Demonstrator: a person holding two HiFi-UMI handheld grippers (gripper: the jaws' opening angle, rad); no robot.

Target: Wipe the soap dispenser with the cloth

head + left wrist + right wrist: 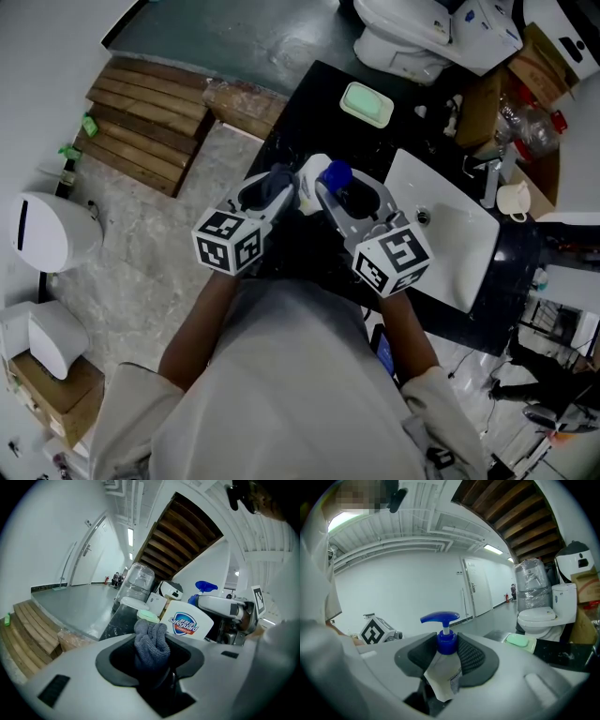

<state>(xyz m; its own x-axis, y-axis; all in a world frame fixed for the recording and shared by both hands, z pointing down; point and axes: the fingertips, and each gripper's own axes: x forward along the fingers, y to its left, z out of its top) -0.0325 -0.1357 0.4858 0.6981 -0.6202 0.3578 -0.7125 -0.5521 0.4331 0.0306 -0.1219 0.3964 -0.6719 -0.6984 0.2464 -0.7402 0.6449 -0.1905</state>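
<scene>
Dispenser (440,673): rigid, slick, probably light; right gripper (448,654) clamps its neck.
Cloth (152,639): soft; left gripper (151,663) pinches it.

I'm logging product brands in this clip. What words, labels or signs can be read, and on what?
"Safeguard": shield logo on the white plastic soap dispenser bottle with blue pump.
Small characters above that word: too small to read.
Back label of the same bottle: print too blurred to read.
Nothing else is legible.

Washroom with toilet (405,30) and sink (452,230)
</scene>
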